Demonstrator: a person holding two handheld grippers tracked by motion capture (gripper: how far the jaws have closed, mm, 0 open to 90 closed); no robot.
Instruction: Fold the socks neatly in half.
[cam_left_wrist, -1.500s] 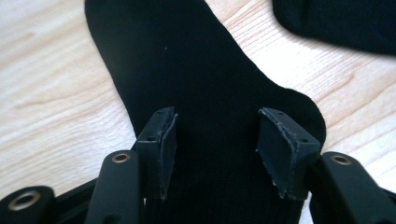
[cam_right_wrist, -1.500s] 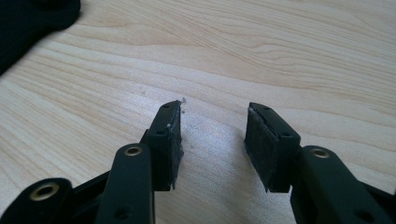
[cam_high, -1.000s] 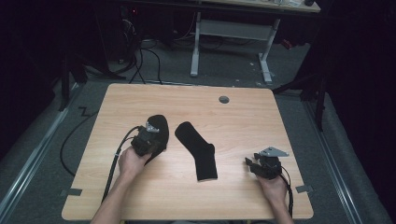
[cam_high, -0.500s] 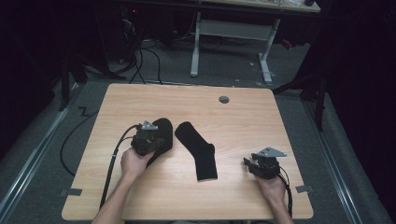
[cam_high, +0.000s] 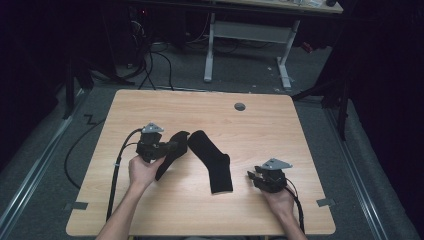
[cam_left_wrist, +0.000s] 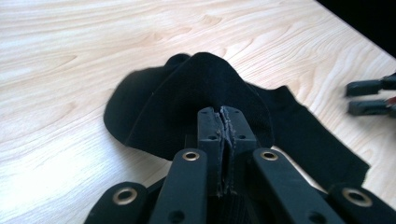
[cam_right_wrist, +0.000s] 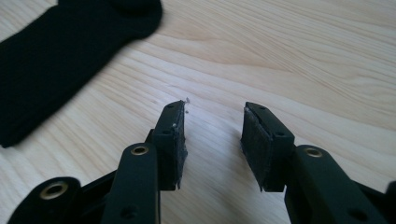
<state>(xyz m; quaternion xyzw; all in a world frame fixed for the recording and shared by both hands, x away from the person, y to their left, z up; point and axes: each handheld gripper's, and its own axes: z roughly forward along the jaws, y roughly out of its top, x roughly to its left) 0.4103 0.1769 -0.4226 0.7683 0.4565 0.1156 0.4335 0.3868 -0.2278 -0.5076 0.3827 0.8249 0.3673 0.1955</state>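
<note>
Currently, a black sock (cam_high: 169, 153) is pinched in the left tongs (cam_high: 172, 146), whose jaws are pressed fully together on a raised fold of the fabric. In the left gripper view the sock (cam_left_wrist: 187, 102) bulges up just beyond the closed left tongs (cam_left_wrist: 223, 122), with the rest of it draped down onto the pale wooden counter (cam_high: 260, 130). A second black sock (cam_high: 214, 160) lies flat on the counter just to the right of the left tongs, its upper end touching or nearly touching the held sock; the exact contact cannot be told. This second sock sits between the two tongs. The right tongs (cam_high: 254, 176) rest low over the counter, near the second sock's lower end but apart from it. In the right gripper view the right tongs (cam_right_wrist: 212, 135) stand partly open with bare wood between the jaws, holding nothing, and the second sock (cam_right_wrist: 70, 56) lies ahead of them to the left. A person's hands hold both tools from the near edge.
</note>
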